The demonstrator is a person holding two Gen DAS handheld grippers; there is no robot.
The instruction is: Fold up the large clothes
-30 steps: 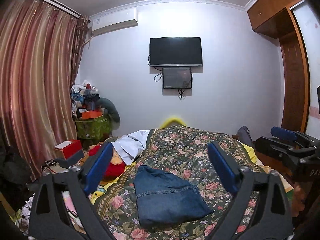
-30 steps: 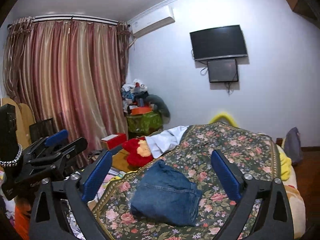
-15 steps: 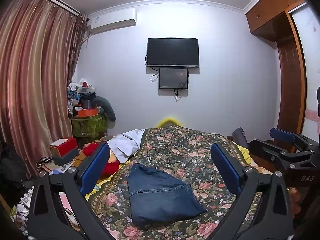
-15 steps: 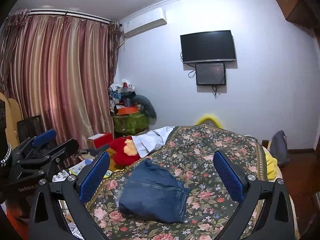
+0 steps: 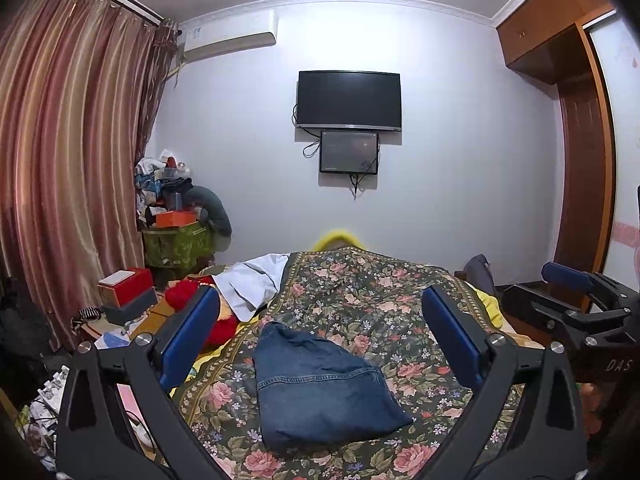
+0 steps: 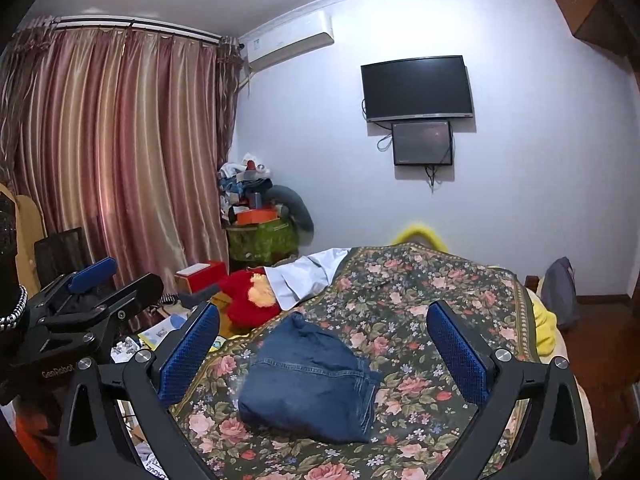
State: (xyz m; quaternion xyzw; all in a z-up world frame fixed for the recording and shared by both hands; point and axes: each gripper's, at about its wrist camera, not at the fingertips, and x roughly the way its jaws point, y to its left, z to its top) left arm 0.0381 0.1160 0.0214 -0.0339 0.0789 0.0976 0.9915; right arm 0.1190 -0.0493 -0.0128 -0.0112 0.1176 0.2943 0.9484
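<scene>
jeans [image 5: 320, 388] lie folded on bed [image 5: 400, 308]. left tool [image 5: 320, 336] & right tool [image 6: 322, 344] both spread wide, empty, above it. prob done; lift straight off w/o snagging denim.

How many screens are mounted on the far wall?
2: a large black television high on the wall, and a smaller dark screen directly below it. None seems hidden.

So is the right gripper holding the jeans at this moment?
No, the right gripper is wide open above the folded jeans, which lie free on the floral bedspread.
</scene>
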